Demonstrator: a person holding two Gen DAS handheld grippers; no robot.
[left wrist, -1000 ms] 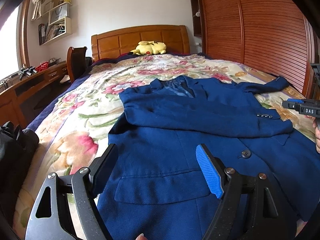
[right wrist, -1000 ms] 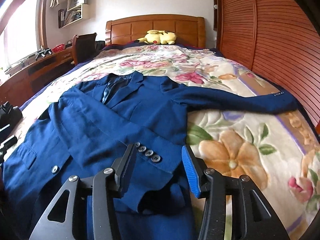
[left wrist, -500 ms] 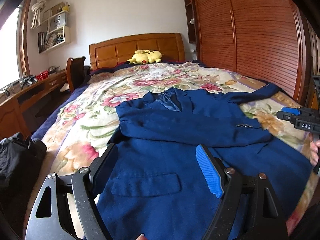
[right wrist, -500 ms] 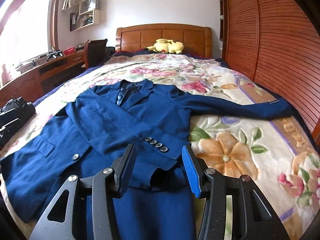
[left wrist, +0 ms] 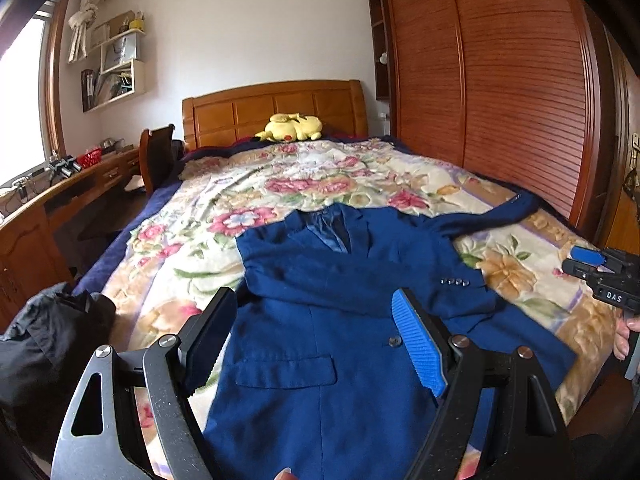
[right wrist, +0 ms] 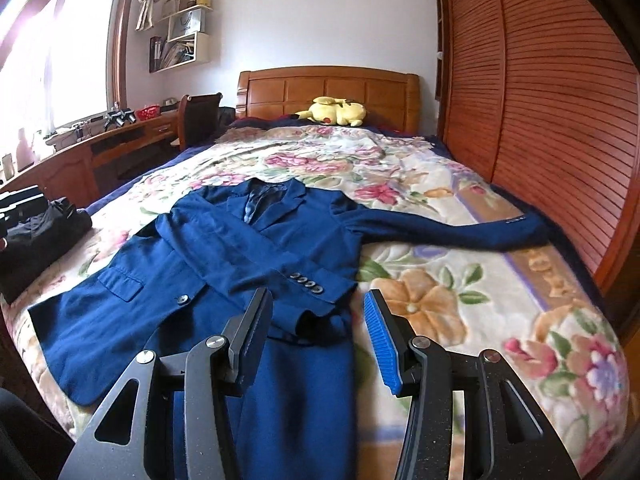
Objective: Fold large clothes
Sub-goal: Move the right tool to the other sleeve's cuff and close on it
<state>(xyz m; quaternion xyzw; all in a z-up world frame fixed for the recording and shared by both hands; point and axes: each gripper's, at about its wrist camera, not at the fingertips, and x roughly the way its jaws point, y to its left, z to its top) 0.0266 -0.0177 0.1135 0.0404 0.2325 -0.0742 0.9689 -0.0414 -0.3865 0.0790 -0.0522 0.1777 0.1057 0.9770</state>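
Observation:
A blue suit jacket (left wrist: 320, 320) lies face up on the flowered bedspread (left wrist: 192, 248), collar toward the headboard. One sleeve is folded across its chest; the other sleeve (right wrist: 452, 228) stretches out toward the wardrobe. The jacket also shows in the right wrist view (right wrist: 224, 256). My left gripper (left wrist: 316, 340) is open and empty, held above the jacket's lower front near the pocket. My right gripper (right wrist: 318, 334) is open and empty, above the folded sleeve's cuff (right wrist: 308, 284). The right gripper also shows at the right edge of the left wrist view (left wrist: 604, 276).
A yellow plush toy (left wrist: 290, 128) lies by the wooden headboard (left wrist: 276, 110). A slatted wooden wardrobe (left wrist: 500, 80) runs along the bed's right side. A desk (left wrist: 60, 196) and chair (left wrist: 158, 152) stand left. Dark clothing (left wrist: 48, 340) is piled at the bed's near left corner.
Both grippers have drawn back and risen from the jacket; the views now take in more of the bed and room. The jacket has not moved. Both grippers stay open.

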